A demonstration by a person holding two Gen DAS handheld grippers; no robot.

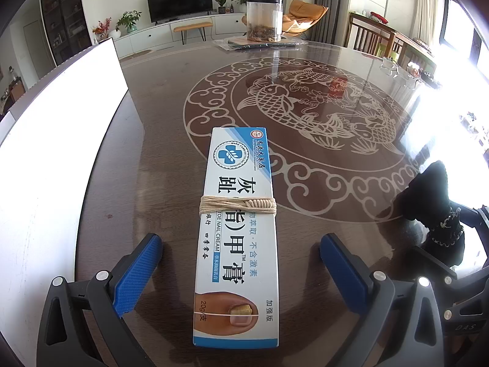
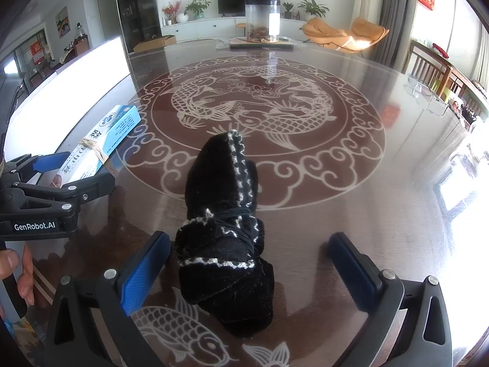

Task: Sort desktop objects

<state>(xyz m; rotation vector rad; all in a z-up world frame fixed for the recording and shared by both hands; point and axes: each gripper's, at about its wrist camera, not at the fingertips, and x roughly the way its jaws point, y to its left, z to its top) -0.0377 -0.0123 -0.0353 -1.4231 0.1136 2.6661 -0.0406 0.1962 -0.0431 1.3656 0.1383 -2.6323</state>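
Observation:
A long white and blue nail cream box (image 1: 238, 238), tied round with beige string, lies flat on the dark table between the open jaws of my left gripper (image 1: 241, 257); neither pad touches it. It also shows in the right wrist view (image 2: 101, 140), at the left. A black cloth bundle (image 2: 226, 229) with white stitched trim, bound with black cord, lies between the open jaws of my right gripper (image 2: 249, 253), untouched. The bundle also shows at the right edge of the left wrist view (image 1: 440, 214). The left gripper shows in the right wrist view (image 2: 58, 177).
The glass-topped table (image 1: 305, 183) bears a carved fish pattern. A clear plastic jar (image 1: 264, 18) stands on a flat package at the far edge. A white board (image 1: 61, 137) lies along the left side. A clear lidded box (image 2: 428, 94) sits at the right.

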